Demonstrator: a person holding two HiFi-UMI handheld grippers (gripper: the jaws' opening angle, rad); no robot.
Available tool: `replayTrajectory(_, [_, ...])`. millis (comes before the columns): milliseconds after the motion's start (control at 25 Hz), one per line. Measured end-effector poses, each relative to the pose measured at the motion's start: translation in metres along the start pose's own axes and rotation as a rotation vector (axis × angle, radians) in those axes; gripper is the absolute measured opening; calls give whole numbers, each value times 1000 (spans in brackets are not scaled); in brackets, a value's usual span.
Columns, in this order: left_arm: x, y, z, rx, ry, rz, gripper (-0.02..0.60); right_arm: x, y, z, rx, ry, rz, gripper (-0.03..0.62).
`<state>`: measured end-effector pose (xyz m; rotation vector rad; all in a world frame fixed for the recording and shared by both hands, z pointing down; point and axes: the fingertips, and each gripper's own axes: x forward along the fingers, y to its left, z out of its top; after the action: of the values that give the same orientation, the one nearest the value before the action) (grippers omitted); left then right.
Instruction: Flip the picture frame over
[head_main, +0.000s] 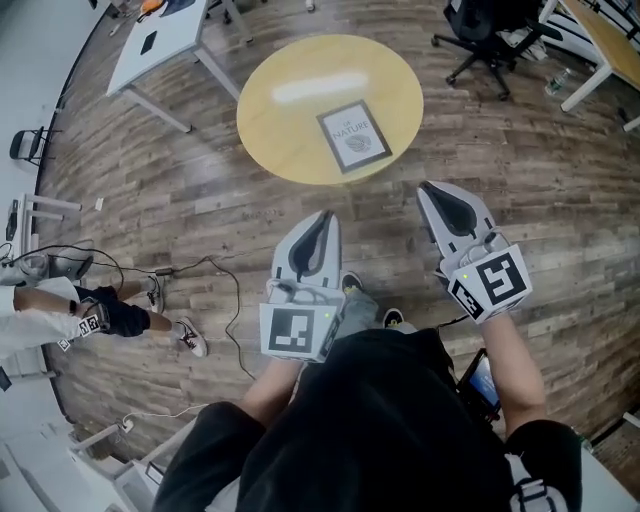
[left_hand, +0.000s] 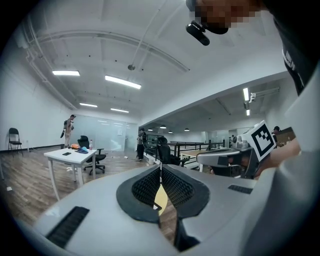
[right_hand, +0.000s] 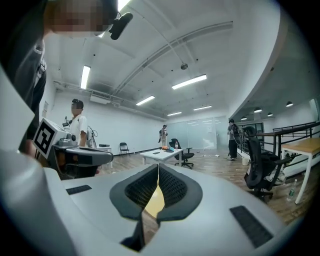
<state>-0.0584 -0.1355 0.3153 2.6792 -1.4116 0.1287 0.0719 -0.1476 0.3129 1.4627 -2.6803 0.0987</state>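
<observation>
The picture frame (head_main: 354, 136) lies flat and face up, its print showing, on the right half of a round yellow table (head_main: 290, 110). My left gripper (head_main: 322, 216) and right gripper (head_main: 428, 188) hover side by side over the wooden floor, short of the table's near edge and pointing toward it. Neither touches the frame. Both are shut, jaws meeting at the tips, and both are empty. In the left gripper view the left gripper (left_hand: 160, 168) shows a sliver of the table (left_hand: 160, 197) through its gap. The right gripper (right_hand: 158, 168) shows the table (right_hand: 153, 201) the same way.
A white desk (head_main: 165, 45) stands at the back left and a black office chair (head_main: 485, 35) at the back right beside a wooden desk (head_main: 610, 40). Cables (head_main: 200, 268) trail on the floor at the left, near a seated person's legs (head_main: 110, 315).
</observation>
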Motion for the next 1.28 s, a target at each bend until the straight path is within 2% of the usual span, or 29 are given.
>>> replayTrajectory(280, [26,59,9,-17,-20,13,31,60,8,-2,-67,31,41,20])
replayTrajectory(480, [45,82,5,-24,-5,18,31,87,3,-9,-82,56,67,19])
replayTrajectory(720, [88,97,5,-33,22,31,31,115,-28,-15,-139,83,100,20])
replayTrajectory(880, [130,108,8,-7,48,59,31,140,-59,-16,-177,87,127,20])
replayTrajectory(1080, [185,105,21,21,41,55,31,161,-97,-21,-245,105,188,20])
replayTrajectory(1280, [220,112,23,24,32,83,31,185,-115,-38,-265,136,280,20])
